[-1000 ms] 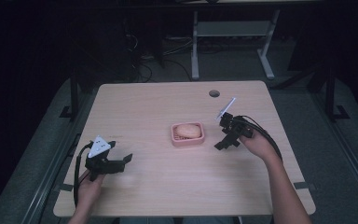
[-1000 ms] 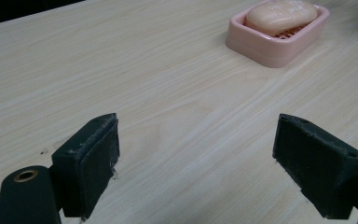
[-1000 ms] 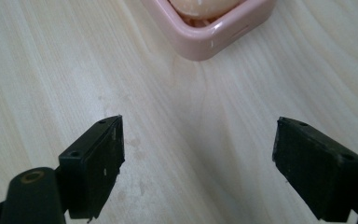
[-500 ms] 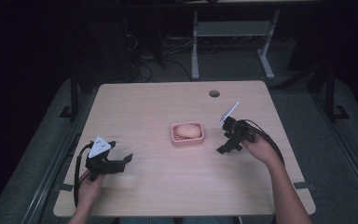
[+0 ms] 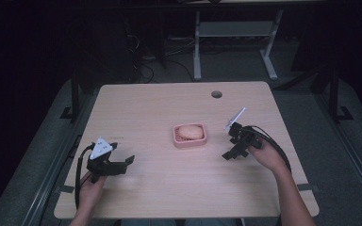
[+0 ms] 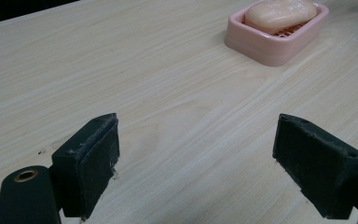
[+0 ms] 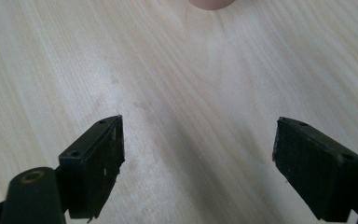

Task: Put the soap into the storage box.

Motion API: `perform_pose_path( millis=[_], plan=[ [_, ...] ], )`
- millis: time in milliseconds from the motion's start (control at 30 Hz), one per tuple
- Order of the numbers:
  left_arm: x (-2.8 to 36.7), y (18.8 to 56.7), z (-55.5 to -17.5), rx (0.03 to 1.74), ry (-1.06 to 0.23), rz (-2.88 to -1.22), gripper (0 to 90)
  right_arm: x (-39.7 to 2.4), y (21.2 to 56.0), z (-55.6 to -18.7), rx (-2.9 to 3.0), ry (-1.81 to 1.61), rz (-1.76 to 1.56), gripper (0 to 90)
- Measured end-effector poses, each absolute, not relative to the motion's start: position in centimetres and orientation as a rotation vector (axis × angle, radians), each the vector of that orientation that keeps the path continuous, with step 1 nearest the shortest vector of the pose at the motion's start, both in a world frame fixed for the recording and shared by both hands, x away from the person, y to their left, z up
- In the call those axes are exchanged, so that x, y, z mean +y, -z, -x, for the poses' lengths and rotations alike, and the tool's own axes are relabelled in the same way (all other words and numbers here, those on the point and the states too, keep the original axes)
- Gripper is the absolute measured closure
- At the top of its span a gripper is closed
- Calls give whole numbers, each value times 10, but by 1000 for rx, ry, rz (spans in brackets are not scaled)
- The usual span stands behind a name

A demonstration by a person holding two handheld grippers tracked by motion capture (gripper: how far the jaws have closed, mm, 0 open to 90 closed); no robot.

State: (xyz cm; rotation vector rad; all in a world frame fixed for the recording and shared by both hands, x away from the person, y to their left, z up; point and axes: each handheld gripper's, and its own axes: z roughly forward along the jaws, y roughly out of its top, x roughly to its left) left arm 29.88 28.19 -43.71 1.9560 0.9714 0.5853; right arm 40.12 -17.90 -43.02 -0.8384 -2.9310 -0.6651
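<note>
where the high view takes in the whole pale wood table [image 5: 160,108], a pink soap dish [image 5: 189,136] sits near its middle with a peach soap bar [image 5: 190,131] lying in it. left gripper [image 5: 122,164] held low over the near-left part of the table, well apart from the dish, grey three-cornered plate on top, cable looping back past the hand [image 5: 90,189]. right gripper [image 5: 228,155] just right of the dish, not touching it, tipped down toward the tabletop, cable arcing over the right hand [image 5: 266,155].

left gripper view: jaws spread wide, nothing between them, bare wood grain underneath; soap dish [image 6: 278,33] and soap bar [image 6: 279,12] at upper right, ribbed floor of the dish visible beside the bar, a detail the high view is too coarse to show.

right gripper view: jaws likewise released and wide, empty, looking steeply down at the table [image 7: 177,93]; a rounded pink edge at the top border, cannot tell whether dish or soap.

high view alone gives the round hole [image 5: 216,94] near the table's far edge and the dark floor with a desk frame beyond.
</note>
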Motion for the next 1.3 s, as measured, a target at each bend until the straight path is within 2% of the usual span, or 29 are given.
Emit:
perform_pose_path(
  millis=[1300],
  plan=[
    [281, 437, -298, 971, -586, -1954, 143, -214, 455, -359, -2861, 812, 944, 157]
  ],
)
